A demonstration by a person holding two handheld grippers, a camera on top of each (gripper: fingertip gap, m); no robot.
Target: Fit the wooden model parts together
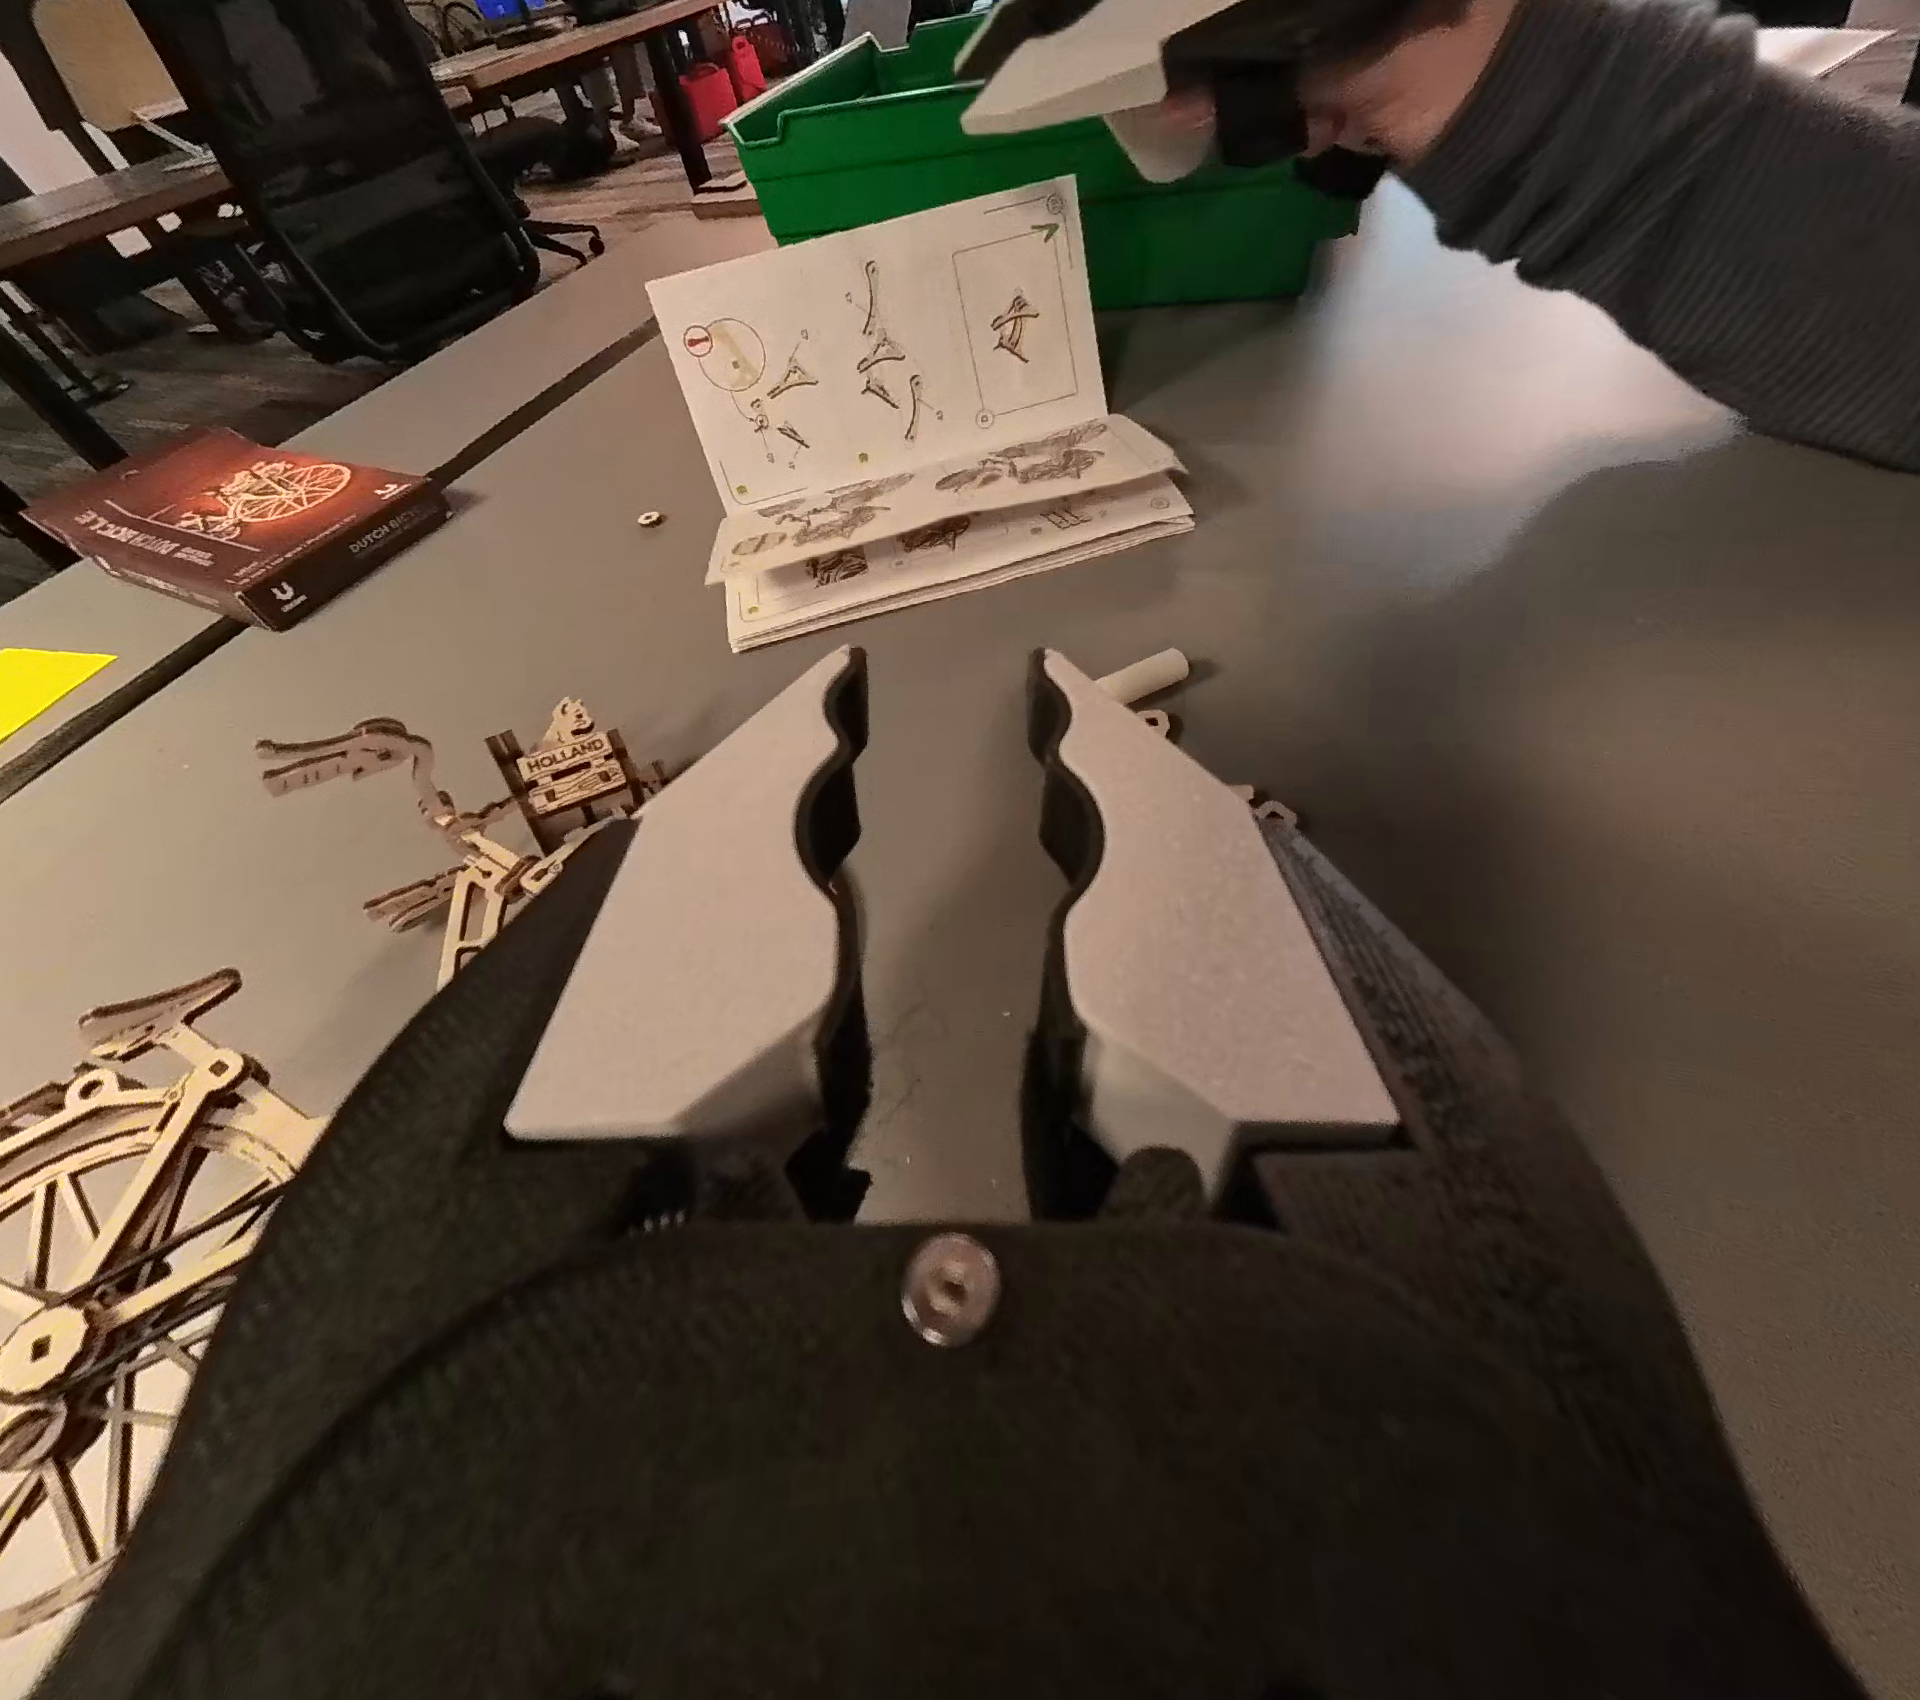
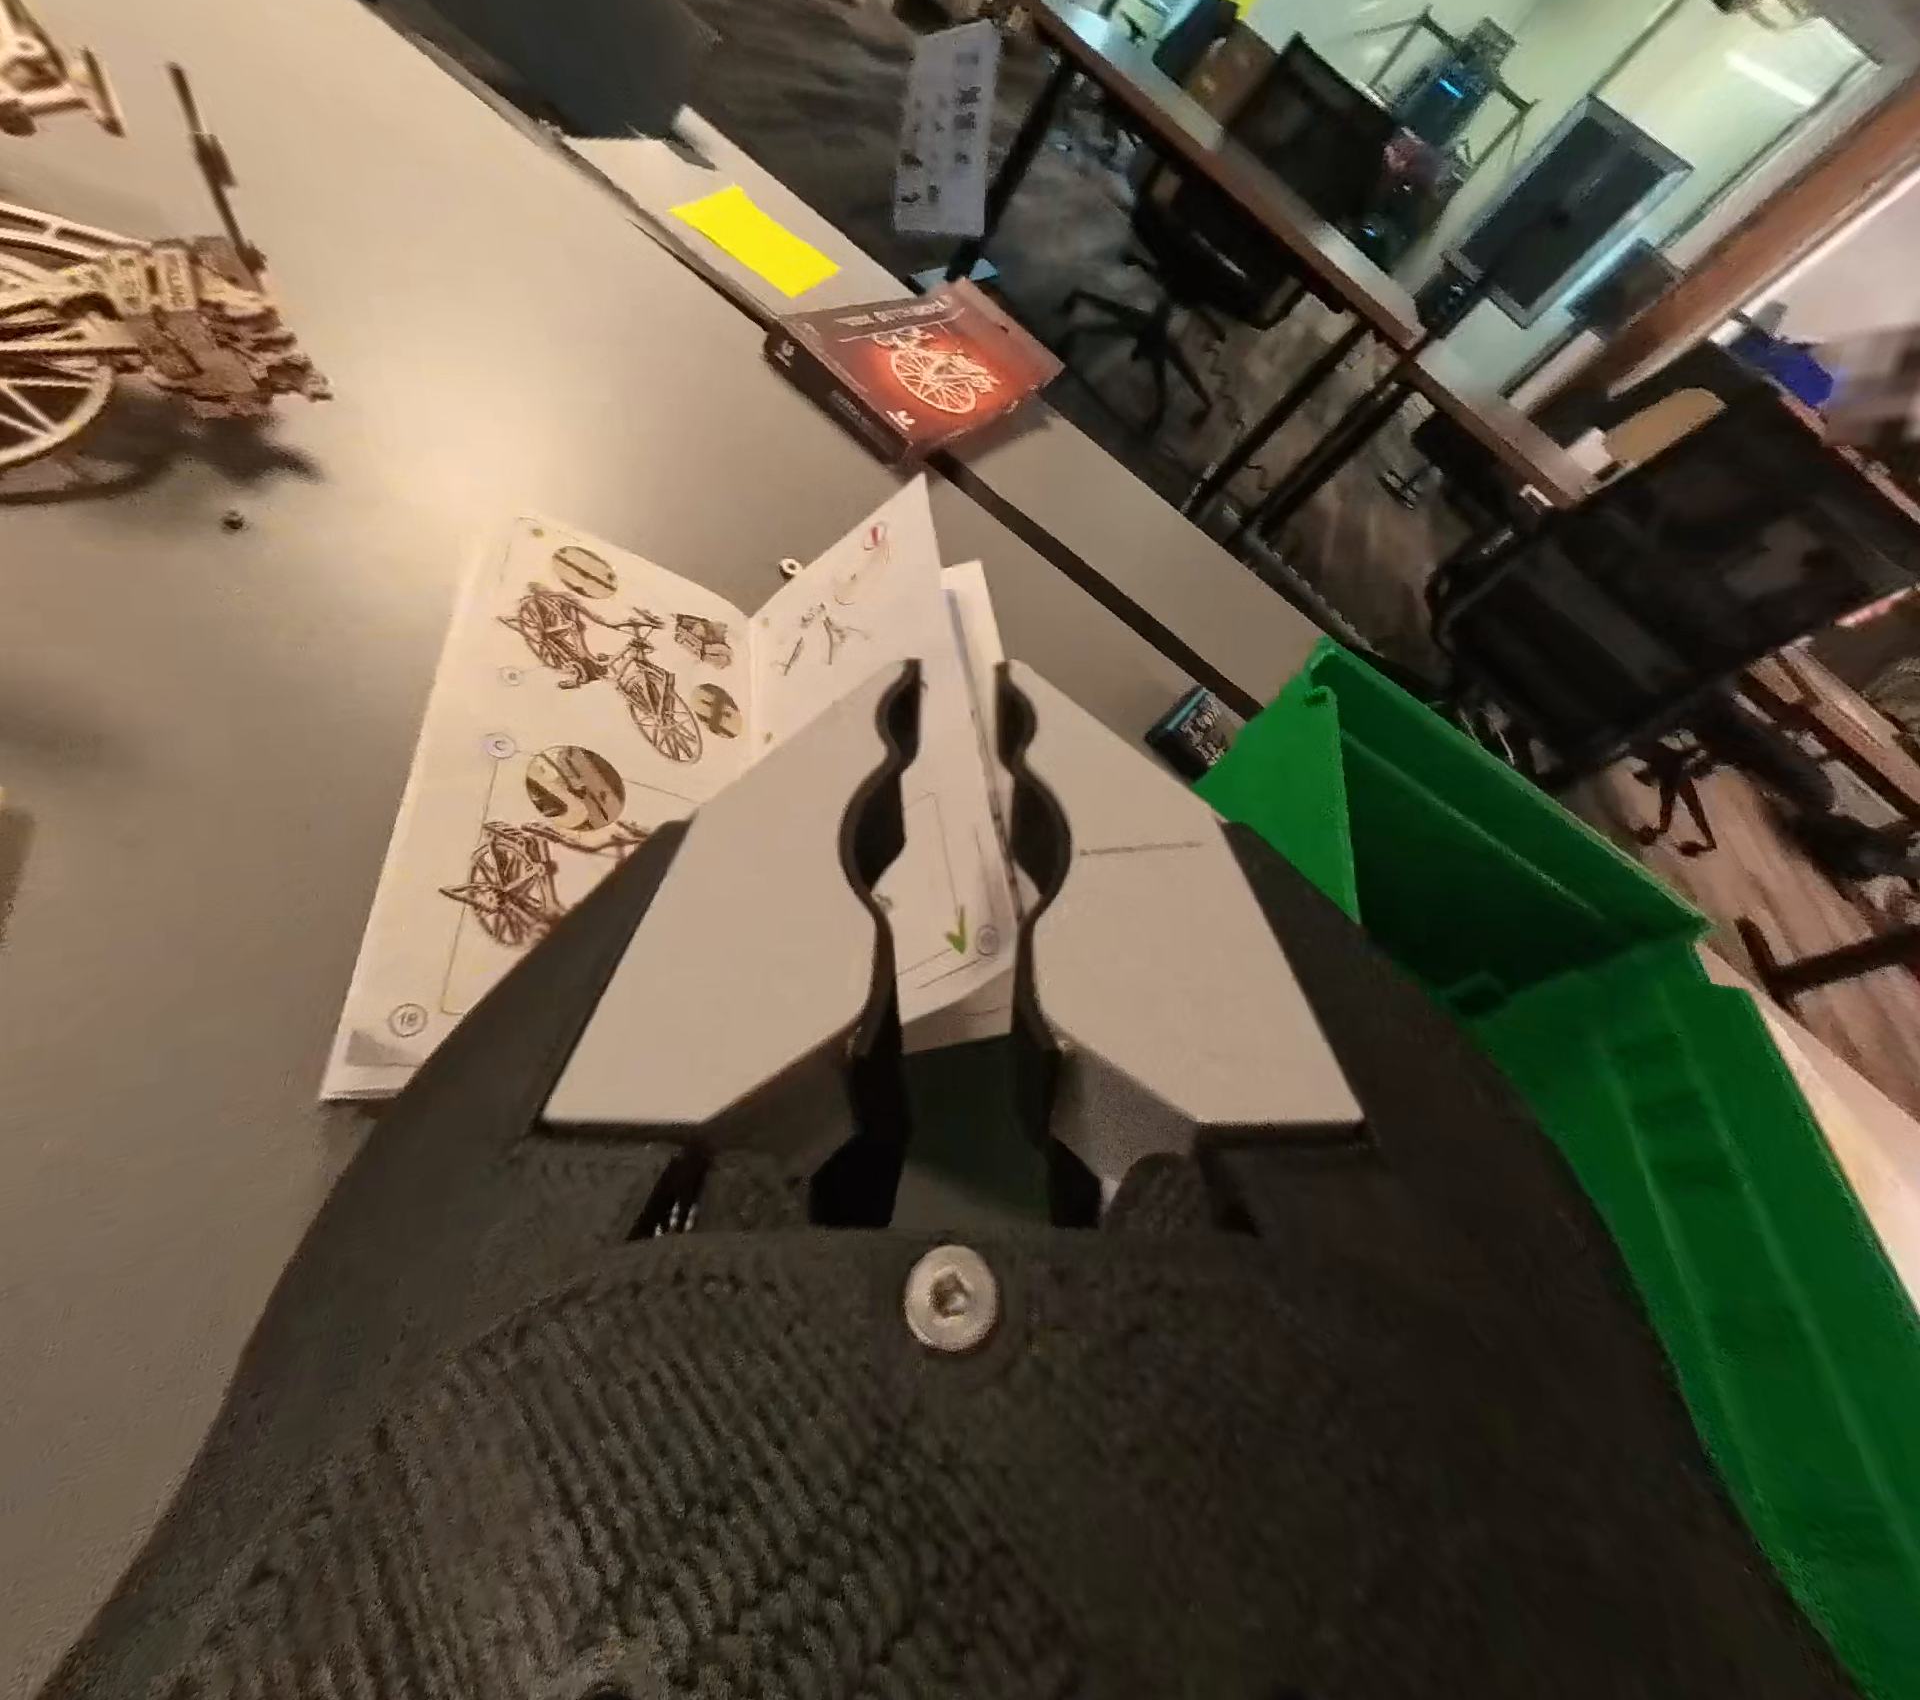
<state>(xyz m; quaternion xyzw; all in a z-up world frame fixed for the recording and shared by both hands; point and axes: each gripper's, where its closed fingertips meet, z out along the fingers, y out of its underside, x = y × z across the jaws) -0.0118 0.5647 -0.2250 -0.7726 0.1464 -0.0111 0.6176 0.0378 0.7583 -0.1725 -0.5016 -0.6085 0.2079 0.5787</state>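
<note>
A partly built wooden bicycle model (image 1: 94,1235) lies on the grey table (image 1: 1455,819) at lower left, with a loose handlebar piece (image 1: 353,757) and a small wooden crate (image 1: 571,772) beside it. My left gripper (image 1: 948,684) is open and empty, low over the table just right of these parts. A short white peg (image 1: 1143,676) lies by its right fingertip. My right gripper (image 1: 971,92) hangs high at the upper right, held by a gloved hand. In the right wrist view, the right gripper (image 2: 958,679) is slightly open and empty above the open instruction booklet (image 2: 623,767); the bicycle (image 2: 83,362) is far left.
The booklet (image 1: 914,424) stands open ahead, with a green bin (image 1: 883,133) behind it and a small wooden ring (image 1: 651,520) to its left. A dark red kit box (image 1: 239,518) and yellow paper (image 1: 42,684) lie by the table's left edge. Chairs and desks stand beyond. Tip to tip, the grippers are about 20 cm apart. The short white peg (image 1: 1143,676) is about 8 cm from my left fingertips and 20 cm from my right.
</note>
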